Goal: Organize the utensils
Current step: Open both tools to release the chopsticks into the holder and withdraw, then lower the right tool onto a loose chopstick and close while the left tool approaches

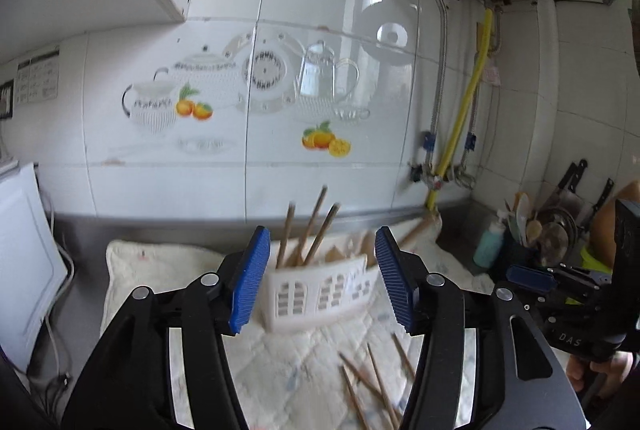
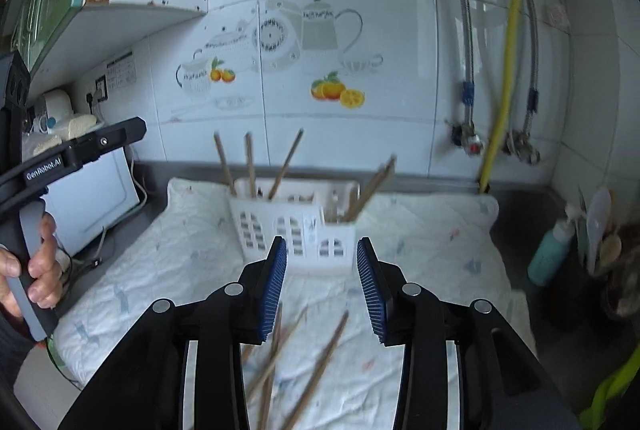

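Both tools hang empty above the work: the left gripper has its blue pads well apart with nothing between them, and the right gripper stands partly open, likewise holding nothing. The task's things are split between two places. Several wooden chopsticks already stand upright in the white plastic utensil caddy, some in its left compartment and a couple leaning out of the right one, while the loose chopsticks lie crossed in a small heap on the quilted cloth just below the right gripper's pads. The likeliest trouble is in that heap: because the sticks overlap, a pinch on one could drag or flick its neighbours, or catch two at once and lose one on the way to the caddy. The thin round sticks may also roll or pivot between ribbed pads if taken far from the middle. The caddy looks light, so a stick pushed in at a slant, or a bump from either gripper, could tip it or shove it along the soft cloth, and the leaning sticks could be knocked out. The two grippers work close together and could collide over the pile. The cloth covers a steel counter against a white tiled wall with teapot and fruit decals; a yellow gas hose runs down at the right, near a teal soap bottle.
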### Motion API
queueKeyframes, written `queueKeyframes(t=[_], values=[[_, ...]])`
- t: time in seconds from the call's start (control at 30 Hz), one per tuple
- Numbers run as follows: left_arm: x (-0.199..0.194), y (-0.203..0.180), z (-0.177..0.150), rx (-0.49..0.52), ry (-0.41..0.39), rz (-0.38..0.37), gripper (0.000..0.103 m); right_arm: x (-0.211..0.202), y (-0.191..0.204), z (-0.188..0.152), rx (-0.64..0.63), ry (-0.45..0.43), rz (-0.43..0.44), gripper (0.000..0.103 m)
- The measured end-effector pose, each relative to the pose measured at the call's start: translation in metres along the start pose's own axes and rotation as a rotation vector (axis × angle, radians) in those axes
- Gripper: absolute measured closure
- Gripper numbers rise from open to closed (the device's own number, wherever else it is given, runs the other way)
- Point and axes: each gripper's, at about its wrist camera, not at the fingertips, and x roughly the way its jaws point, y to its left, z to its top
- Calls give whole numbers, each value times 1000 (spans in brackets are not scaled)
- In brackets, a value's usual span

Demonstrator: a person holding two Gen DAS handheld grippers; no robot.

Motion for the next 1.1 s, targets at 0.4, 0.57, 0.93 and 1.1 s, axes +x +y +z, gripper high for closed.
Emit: queueKeyframes(t=[0.4, 0.57, 0.93, 1.1], values=[[-28, 26, -118, -121, 158, 42, 48, 0, 22, -136, 143, 156, -18, 74], [-29, 32, -150, -153, 215, 64, 48, 14, 27, -168, 202, 207, -24, 83], [-29, 16, -178, -133, 272, 13, 48, 39, 24, -186, 297, 245, -17, 90], [-23, -7, -186, -88, 304, -47, 49, 44, 23, -187, 313, 248, -26, 90]])
